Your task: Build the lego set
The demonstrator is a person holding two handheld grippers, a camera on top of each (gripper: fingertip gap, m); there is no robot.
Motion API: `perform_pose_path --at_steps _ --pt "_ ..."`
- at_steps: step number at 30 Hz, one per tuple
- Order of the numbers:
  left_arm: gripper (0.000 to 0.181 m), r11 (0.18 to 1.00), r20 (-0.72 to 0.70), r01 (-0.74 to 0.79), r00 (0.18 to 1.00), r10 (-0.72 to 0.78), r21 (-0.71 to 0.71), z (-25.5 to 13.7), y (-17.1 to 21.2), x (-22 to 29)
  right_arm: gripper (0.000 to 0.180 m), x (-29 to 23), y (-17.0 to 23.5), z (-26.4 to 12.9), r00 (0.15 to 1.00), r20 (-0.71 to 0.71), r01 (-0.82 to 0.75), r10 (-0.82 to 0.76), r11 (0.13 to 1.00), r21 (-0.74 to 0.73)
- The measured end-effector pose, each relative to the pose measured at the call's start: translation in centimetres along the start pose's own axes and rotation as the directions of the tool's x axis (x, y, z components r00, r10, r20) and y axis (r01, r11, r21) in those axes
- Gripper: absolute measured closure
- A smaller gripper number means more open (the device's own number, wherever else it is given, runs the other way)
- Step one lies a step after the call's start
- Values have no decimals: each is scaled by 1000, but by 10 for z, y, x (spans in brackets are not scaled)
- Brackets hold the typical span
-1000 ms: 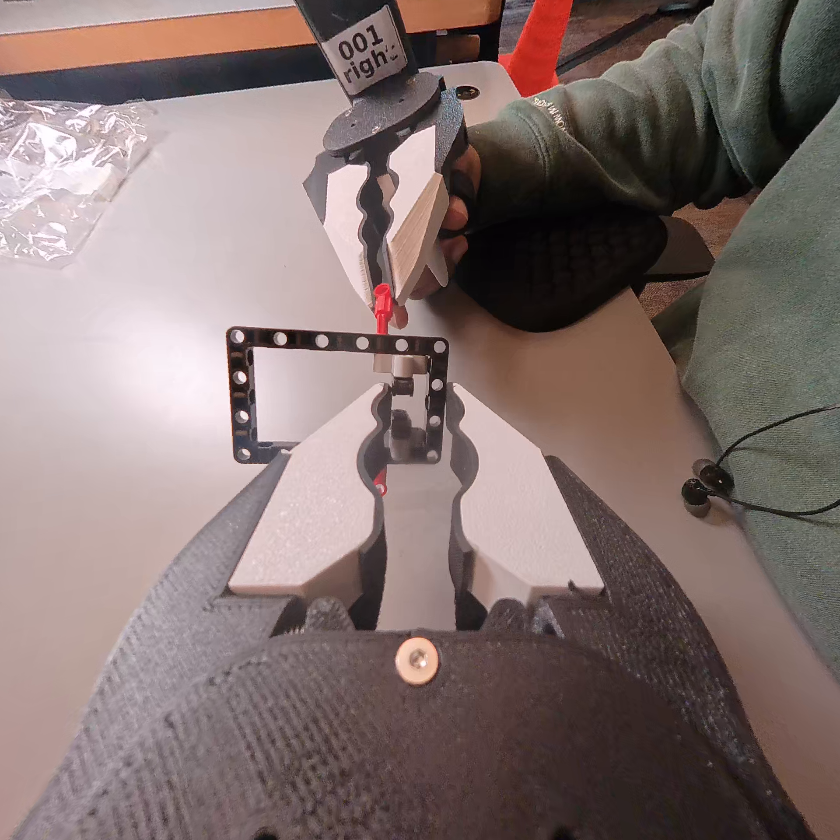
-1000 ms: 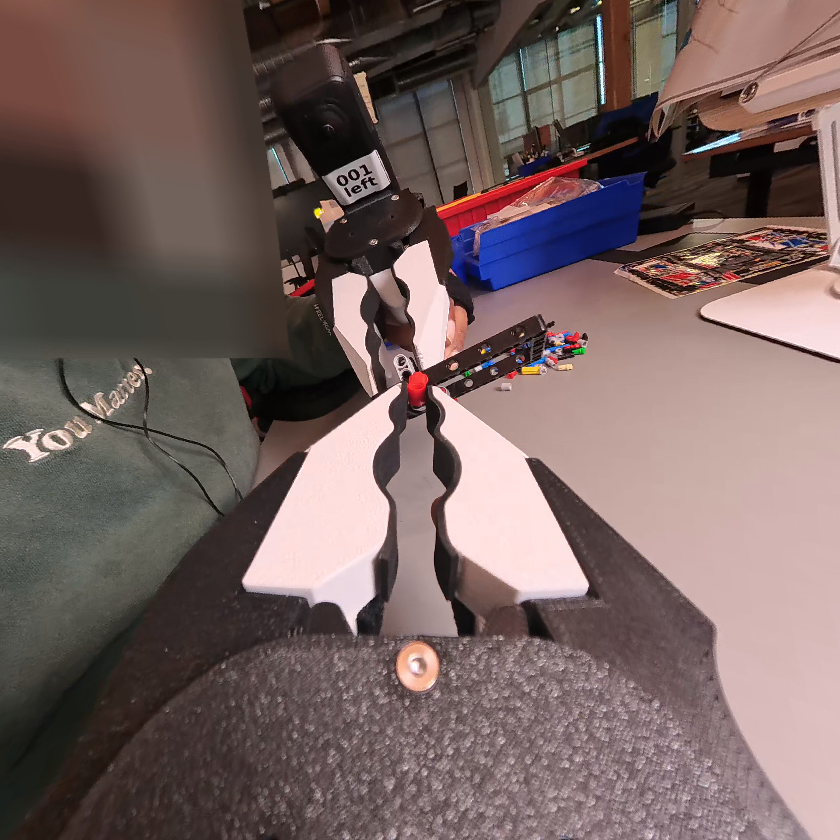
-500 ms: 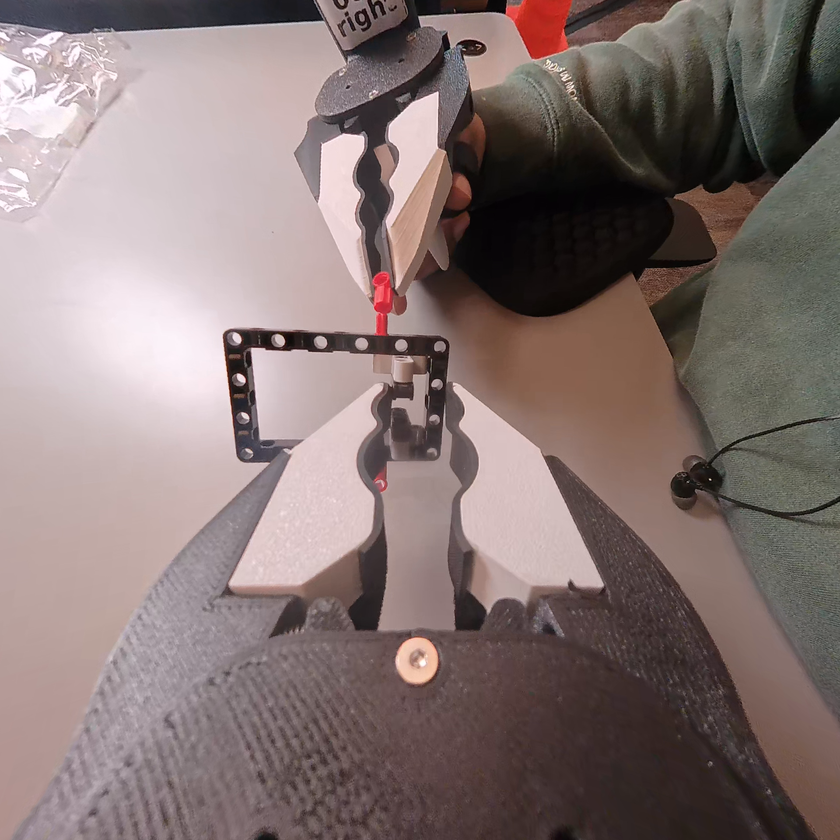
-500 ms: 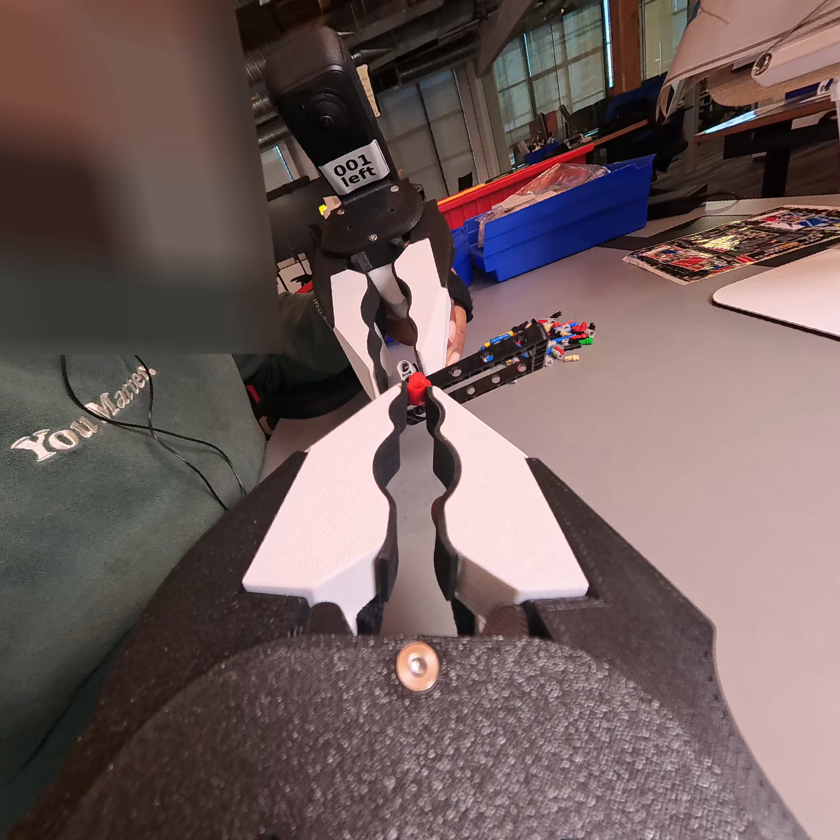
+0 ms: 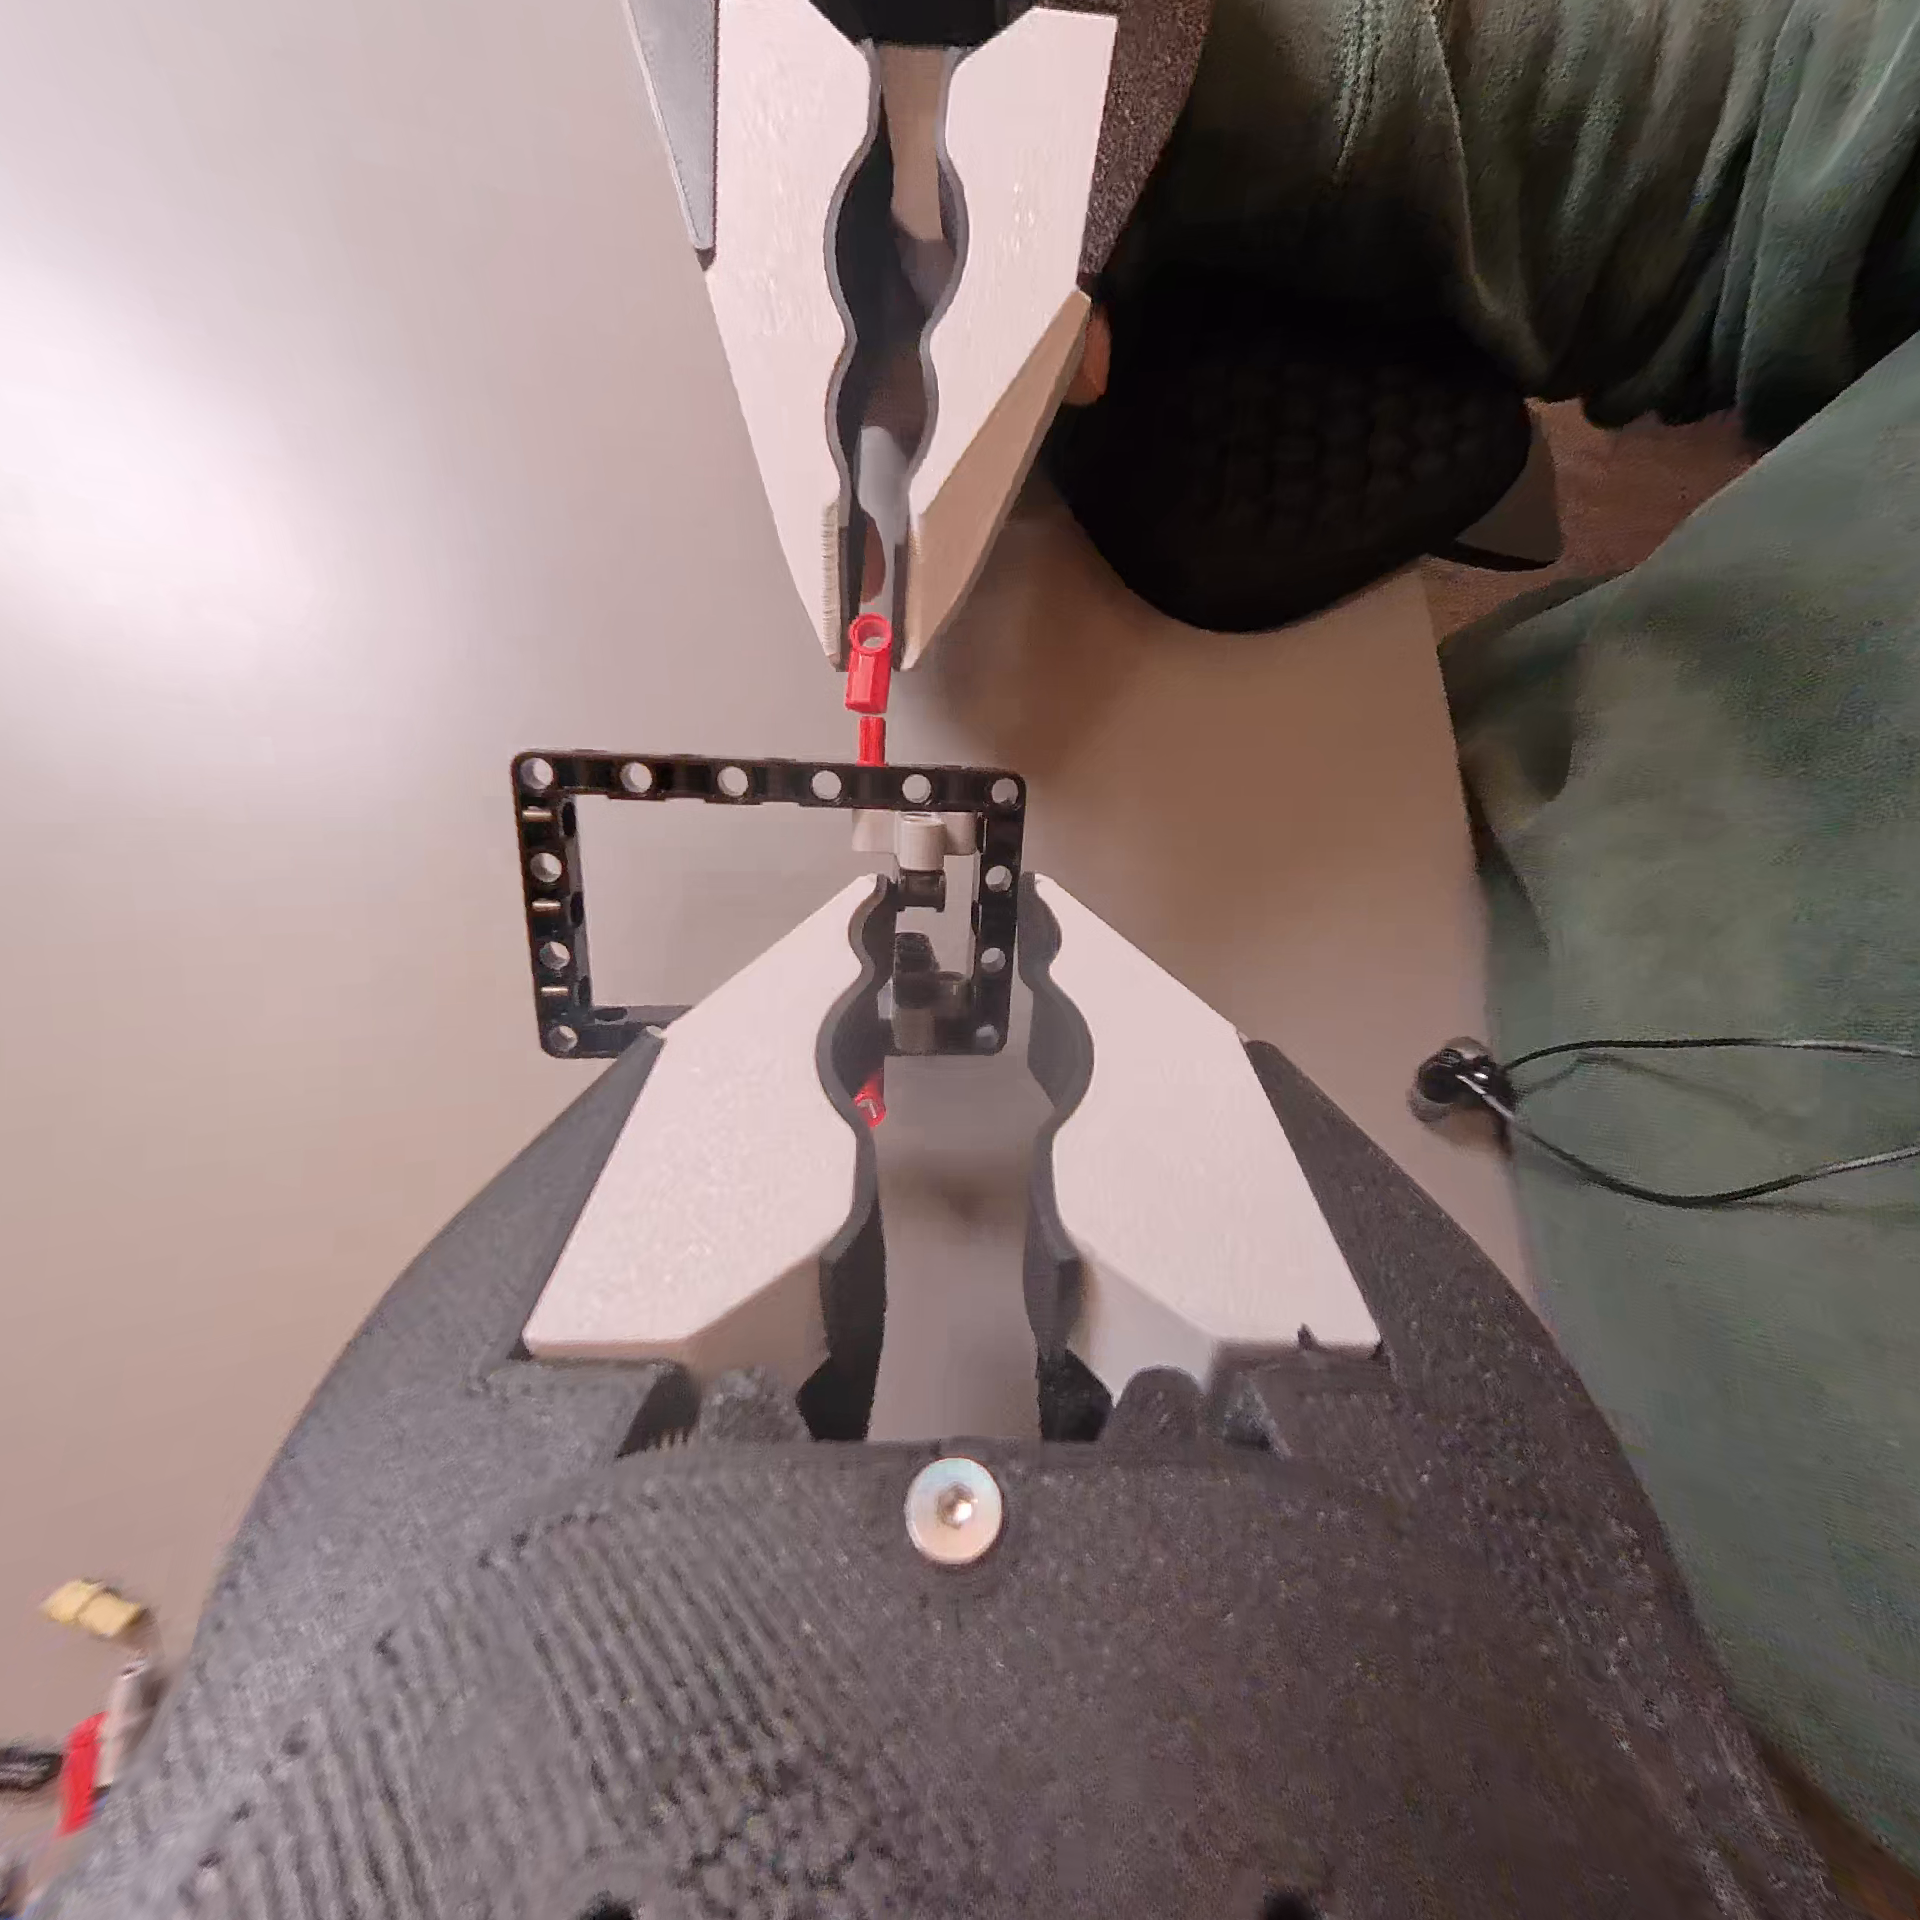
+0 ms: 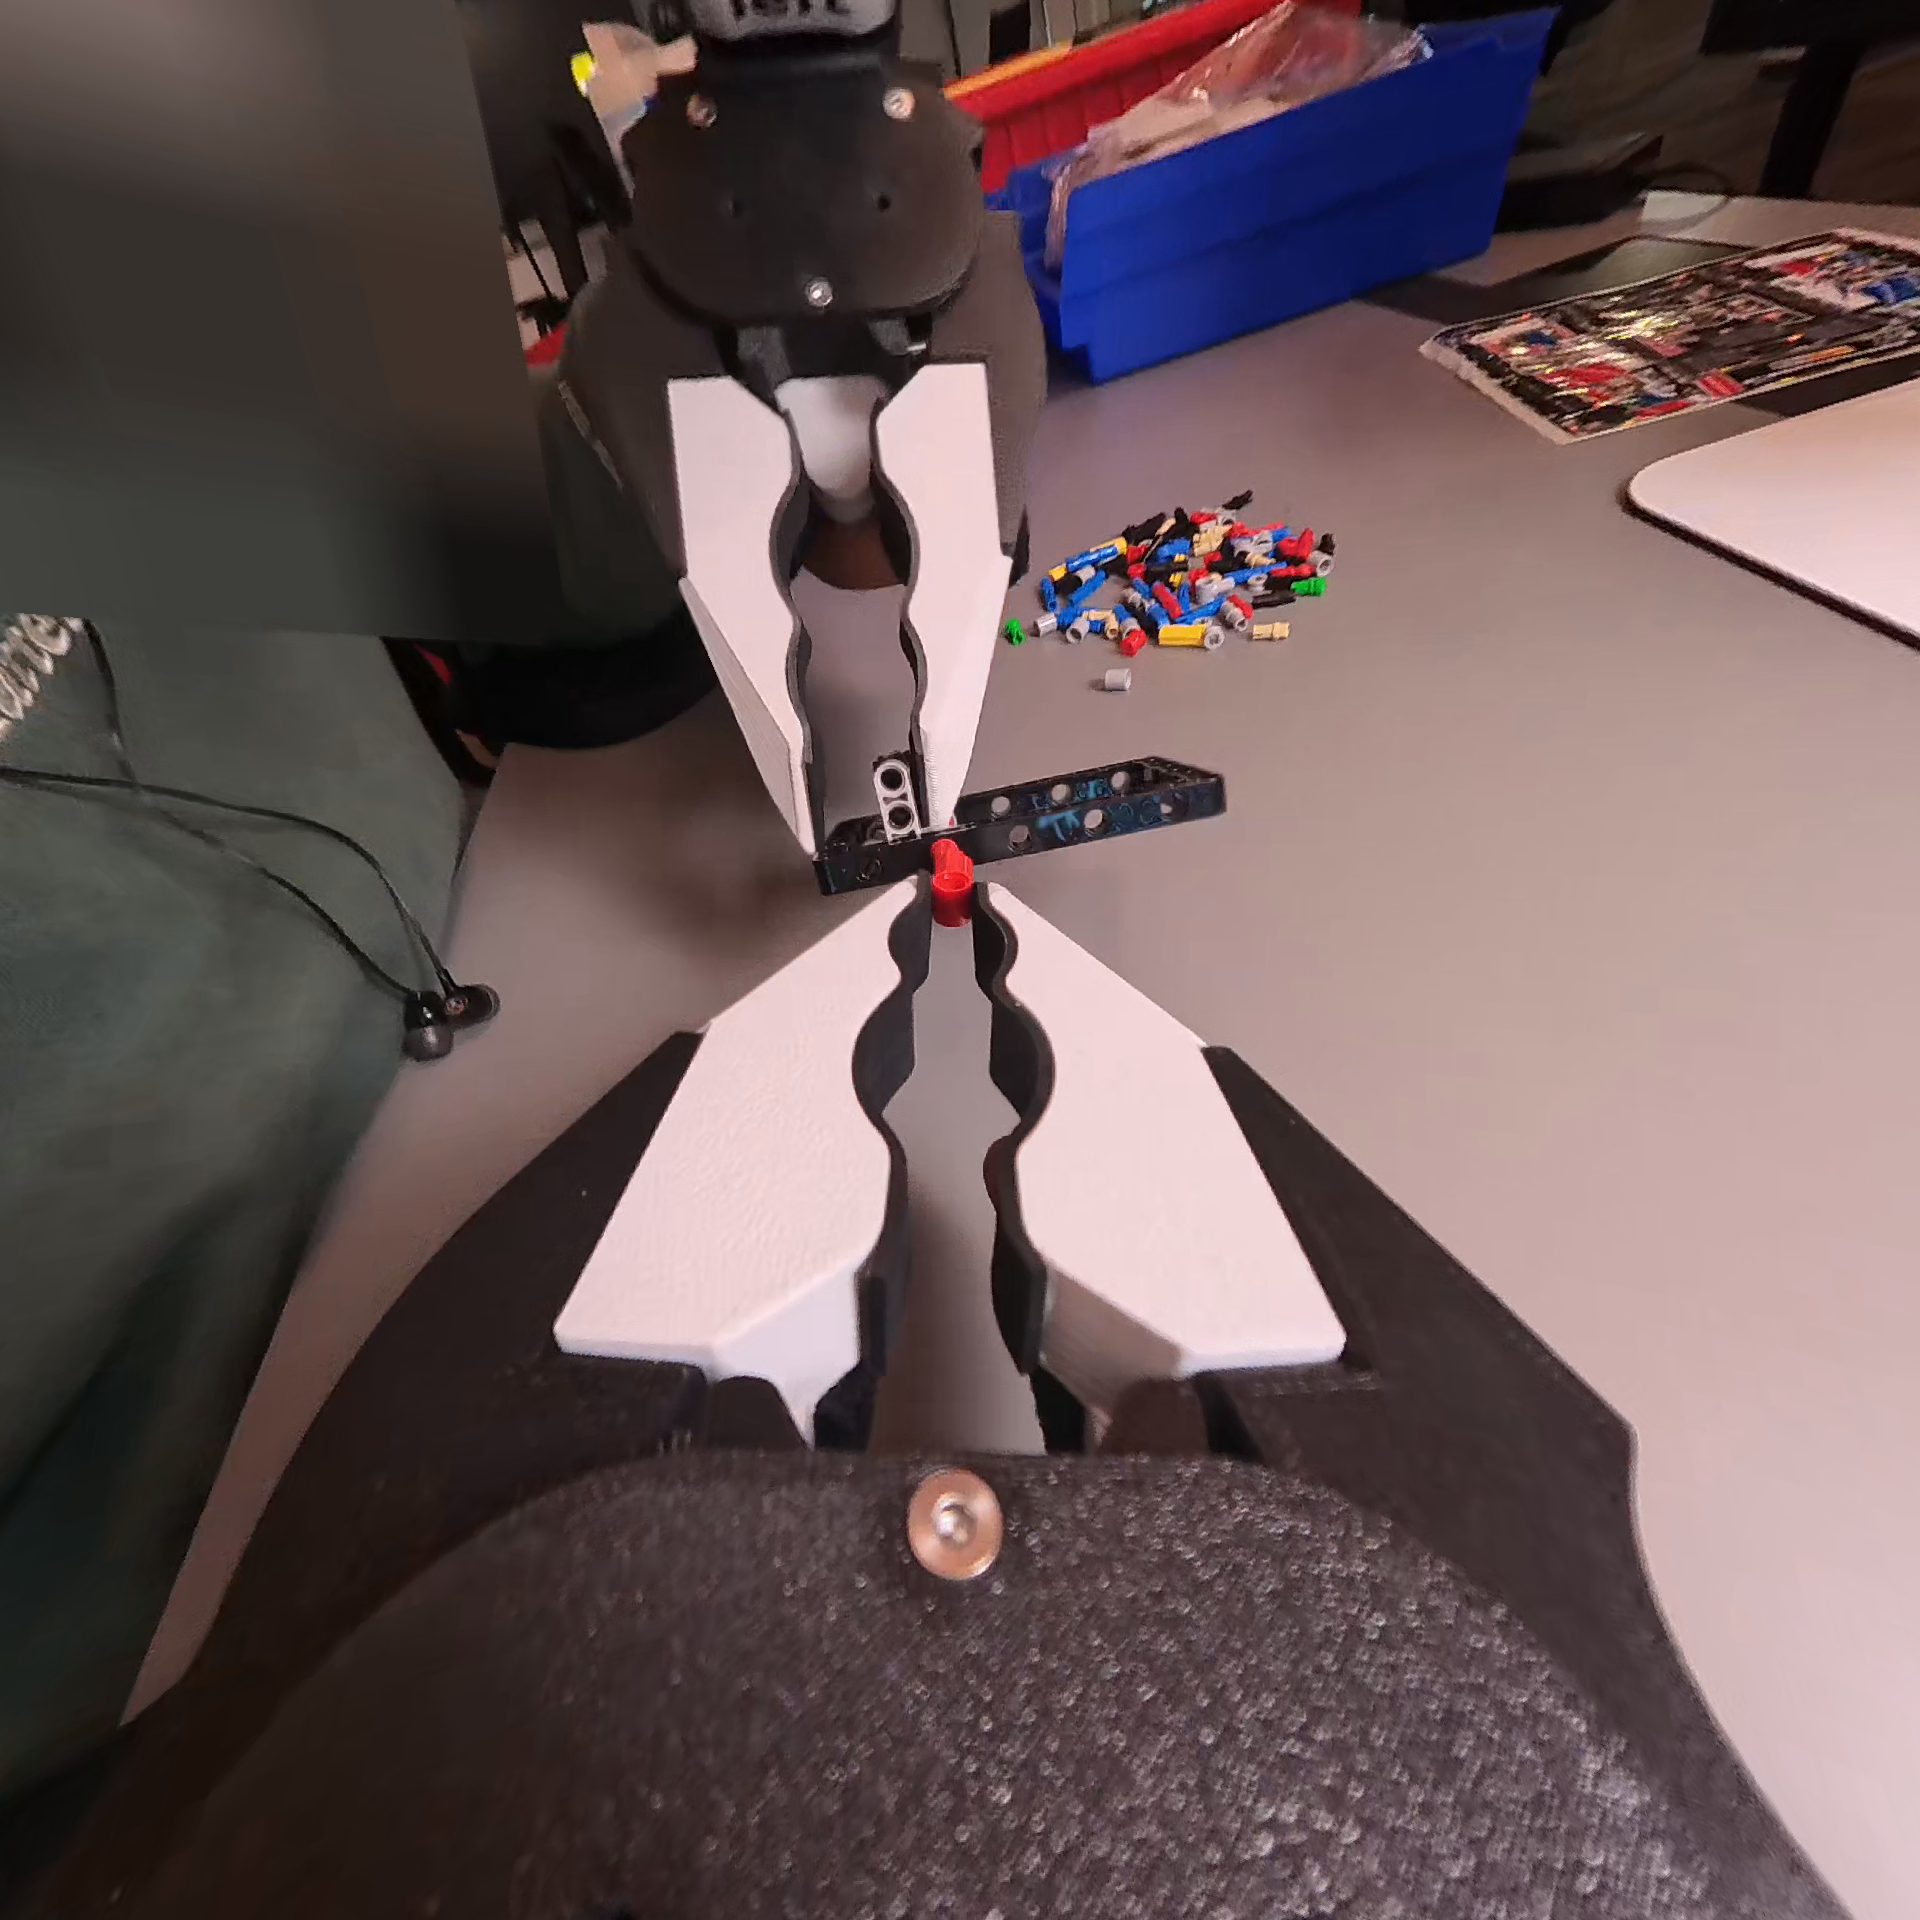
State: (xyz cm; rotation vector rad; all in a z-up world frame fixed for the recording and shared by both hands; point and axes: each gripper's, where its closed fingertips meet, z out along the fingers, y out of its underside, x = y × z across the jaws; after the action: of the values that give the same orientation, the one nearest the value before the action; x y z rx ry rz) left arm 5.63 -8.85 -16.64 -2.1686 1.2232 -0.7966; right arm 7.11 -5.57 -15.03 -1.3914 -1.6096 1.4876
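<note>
While the black frame (image 5: 766,781) lies flat near the bench's near edge, the left gripper (image 5: 951,896) clamps its right end, fingers closed on the short side with the grey piece (image 5: 914,836) fixed inside that corner. A red pin (image 5: 868,681) is pinched at the tips of the right gripper (image 5: 871,649), which comes in from the far side; the pin's thin end touches the frame's far long bar, between two of its holes. From the right wrist view the same pin (image 6: 948,883) sits just at the frame's (image 6: 1091,805) edge, between the right gripper's (image 6: 948,902) narrow tips, with the left gripper (image 6: 871,800) standing over the frame's end. Another red bit (image 5: 869,1103) shows under the left gripper's left finger; what it is cannot be told.

Beyond the frame a loose pile of small coloured parts (image 6: 1174,577) lies on the bench (image 6: 1455,935), one grey part (image 6: 1115,681) apart from it. Farther off, a blue bin (image 6: 1299,208) holds a clear bag; a red bin (image 6: 1049,114) stands behind it. A printed booklet (image 6: 1704,322) lies toward the far right corner, a white pad (image 6: 1808,520) just beside it. Black earbuds (image 6: 447,1018) on a cord rest at the bench's near edge, against a green sleeve (image 5: 1714,935).
</note>
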Motion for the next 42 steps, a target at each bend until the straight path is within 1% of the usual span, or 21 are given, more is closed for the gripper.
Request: perform_pose_path --at_steps 4,8,22,29,32,36,39,42 --pt "159 996 -71 86 994 -86 -12 -1 5 4 175 -7 5 6 998 27 58 -57 997 -44" --pt "159 992 -132 121 983 -124 -29 -1 9 10 175 -12 4 10 994 51 97 -94 994 -51" --pt "158 990 -178 137 974 -142 -39 0 11 14 175 -15 9 11 989 60 141 -136 986 -84" --pt "158 987 -239 151 958 -159 -52 0 14 21 175 -19 13 14 981 84 187 -177 974 -125" --pt "158 985 -270 161 947 -171 -59 1 15 23 175 -22 17 15 972 110 224 -207 960 -167" --pt "159 982 -331 177 925 -189 -66 1 18 29 175 -29 24 17 948 183 300 -259 919 -256" --pt "159 979 -367 204 908 -201 -32 0 17 28 175 -27 20 18 941 192 322 -278 909 -263" --pt "159 973 -411 230 890 -196 34 -6 10 26 175 -25 10 15 948 165 303 -273 933 -193"
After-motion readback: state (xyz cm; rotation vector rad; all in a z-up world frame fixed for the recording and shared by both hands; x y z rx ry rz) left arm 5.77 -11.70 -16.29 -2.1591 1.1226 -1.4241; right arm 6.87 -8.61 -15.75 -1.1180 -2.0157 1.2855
